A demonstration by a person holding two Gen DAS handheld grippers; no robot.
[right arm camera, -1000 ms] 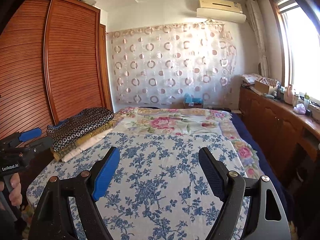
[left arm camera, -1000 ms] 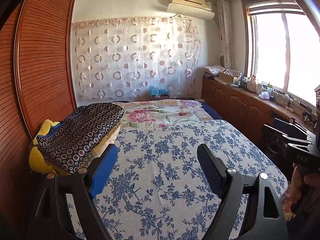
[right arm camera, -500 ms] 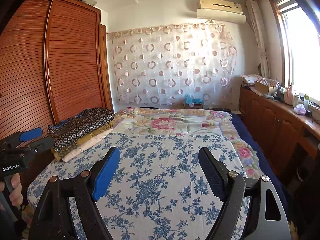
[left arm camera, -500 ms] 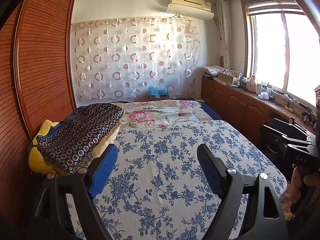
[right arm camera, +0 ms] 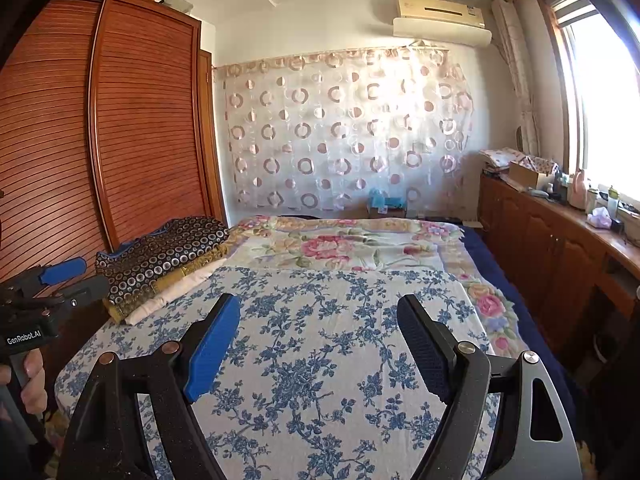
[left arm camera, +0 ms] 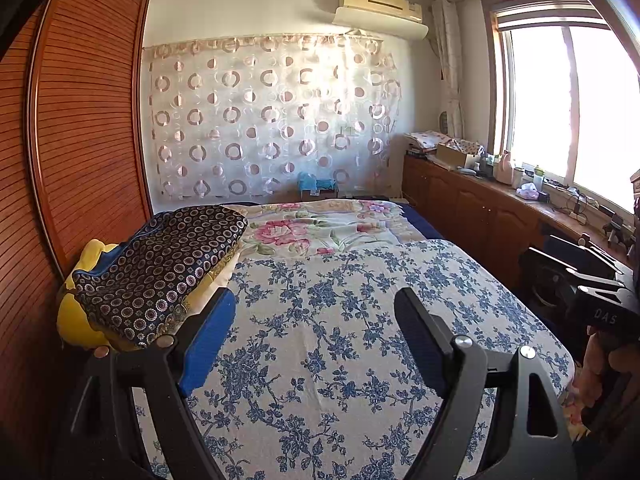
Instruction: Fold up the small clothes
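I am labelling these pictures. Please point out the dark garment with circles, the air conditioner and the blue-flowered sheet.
dark garment with circles (left arm camera: 160, 272), left wrist view, middle of its top layer.
air conditioner (right arm camera: 440, 20), right wrist view, front of its casing.
blue-flowered sheet (right arm camera: 320, 340), right wrist view, bare middle part between the tool's fingers.

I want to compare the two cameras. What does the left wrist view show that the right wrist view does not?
Only the left wrist view shows the yellow cloth under the pile and the right claw from the side. Only the right wrist view shows the white cloth at the pile's bottom and the left claw from the side. Both show the dotted dark cloth on the pile, the blue flowered sheet, and open claws holding nothing.
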